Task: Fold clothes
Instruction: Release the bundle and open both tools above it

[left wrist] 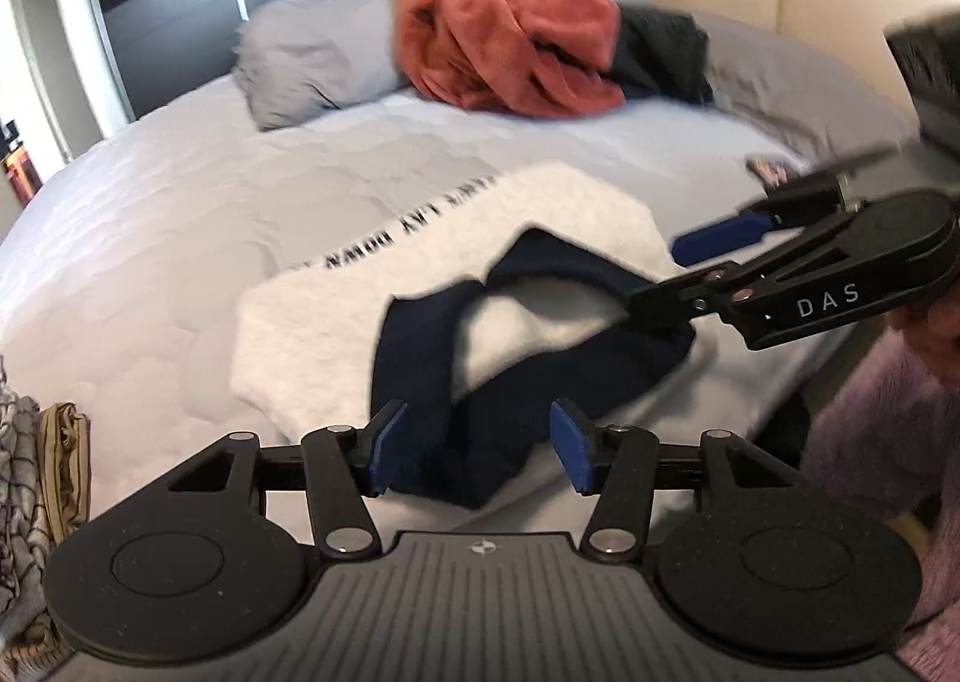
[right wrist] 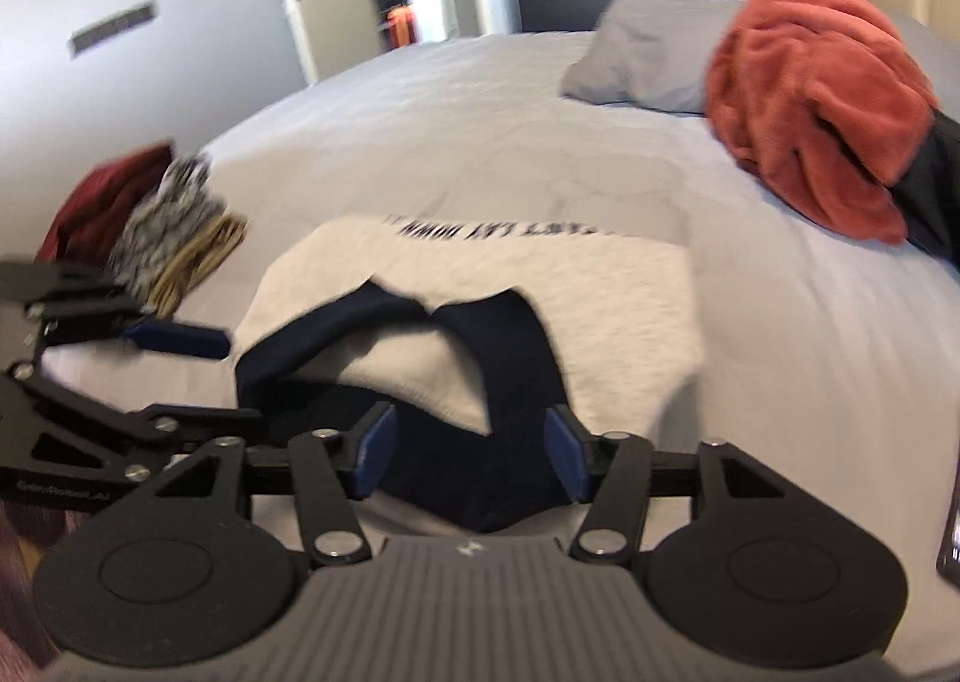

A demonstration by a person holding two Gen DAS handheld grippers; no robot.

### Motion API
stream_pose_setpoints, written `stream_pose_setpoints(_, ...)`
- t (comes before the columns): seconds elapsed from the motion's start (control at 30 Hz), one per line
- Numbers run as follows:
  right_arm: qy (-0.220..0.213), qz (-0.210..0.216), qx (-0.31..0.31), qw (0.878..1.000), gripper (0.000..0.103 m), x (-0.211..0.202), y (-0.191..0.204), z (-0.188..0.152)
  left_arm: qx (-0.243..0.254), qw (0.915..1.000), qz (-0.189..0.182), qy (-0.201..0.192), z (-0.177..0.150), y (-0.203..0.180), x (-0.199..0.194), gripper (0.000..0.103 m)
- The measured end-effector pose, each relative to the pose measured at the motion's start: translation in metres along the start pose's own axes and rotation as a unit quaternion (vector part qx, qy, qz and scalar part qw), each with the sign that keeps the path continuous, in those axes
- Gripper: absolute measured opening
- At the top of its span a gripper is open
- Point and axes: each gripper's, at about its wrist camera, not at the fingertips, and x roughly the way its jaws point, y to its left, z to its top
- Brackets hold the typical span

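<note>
- One white shirt with navy sleeves [left wrist: 540, 226], lying on the bed
- One orange fleece garment [left wrist: 510, 45]
- One dark garment [left wrist: 660, 51] beside it
- Two grey pillows [left wrist: 318, 57]
- Three folded garments [right wrist: 156, 226] in a pile
- Two grippers: left gripper [left wrist: 477, 448], right gripper [right wrist: 474, 457]

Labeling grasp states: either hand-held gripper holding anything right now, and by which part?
Nothing held. Left hand-held gripper and right hand-held gripper both stand open above the navy sleeves of the white shirt; pads clear of fabric.

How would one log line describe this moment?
left gripper: open, empty | right gripper: open, empty | white shirt: on bed, navy sleeves crossed over it | folding: unfinished
</note>
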Motion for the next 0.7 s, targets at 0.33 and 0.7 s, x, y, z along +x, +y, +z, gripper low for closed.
stream_pose_setpoints(0.33, -0.023, -0.061, 0.105, 0.992, 0.074, 0.010, -0.042, 0.015, -0.140, 0.9873, 0.056, -0.049, 0.009, 0.063, 0.008, 0.067)
stream_pose_setpoints(0.7, 0.012, -0.061, 0.232, 0.971, 0.075, 0.058, -0.105, 0.014, -0.349, 0.9368, 0.010, -0.025, -0.032, 0.148, 0.071, 0.067)
